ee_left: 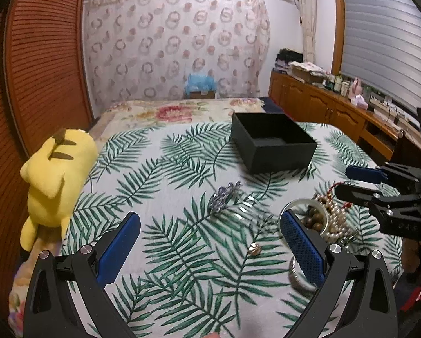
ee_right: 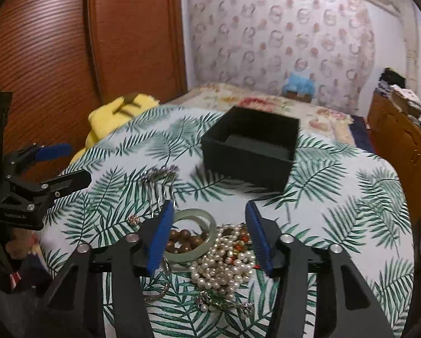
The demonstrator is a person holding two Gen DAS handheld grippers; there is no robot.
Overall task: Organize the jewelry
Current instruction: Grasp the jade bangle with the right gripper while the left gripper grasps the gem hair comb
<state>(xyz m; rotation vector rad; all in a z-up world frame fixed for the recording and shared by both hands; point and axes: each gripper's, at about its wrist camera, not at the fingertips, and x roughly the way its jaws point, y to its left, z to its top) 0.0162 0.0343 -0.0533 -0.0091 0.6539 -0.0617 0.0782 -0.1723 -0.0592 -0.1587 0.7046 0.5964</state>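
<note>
A tangled pearl necklace point(ee_right: 224, 264), a pale bangle point(ee_right: 195, 235) and brown beads point(ee_right: 186, 238) lie heaped on the leaf-print cloth point(ee_right: 337, 197) before a black box point(ee_right: 252, 152). The right gripper point(ee_right: 210, 236) straddles the heap, half-spread, gripping nothing. The left gripper point(ee_left: 210, 242) is spread wide and empty. Only the left view shows the cupboard point(ee_left: 323, 107).

A white cloth point(ee_right: 337, 197) printed with green palm fronds fills the middle of both frames. On it, right of upper centre, stands a plain black box point(ee_right: 250, 152). Low in the right wrist frame lie cream-white pearls point(ee_right: 224, 264), brown wooden beads point(ee_right: 186, 239) and a pale green bangle point(ee_right: 207, 222). At the left edge is a yellow plush toy point(ee_left: 55, 180) with brown stripes. Both grippers are black with blue fingers point(ee_right: 159, 239). A curtain point(ee_left: 176, 42) with pink rings hangs at the top, and orange-brown slatted doors point(ee_left: 41, 70) stand upper left.
</note>
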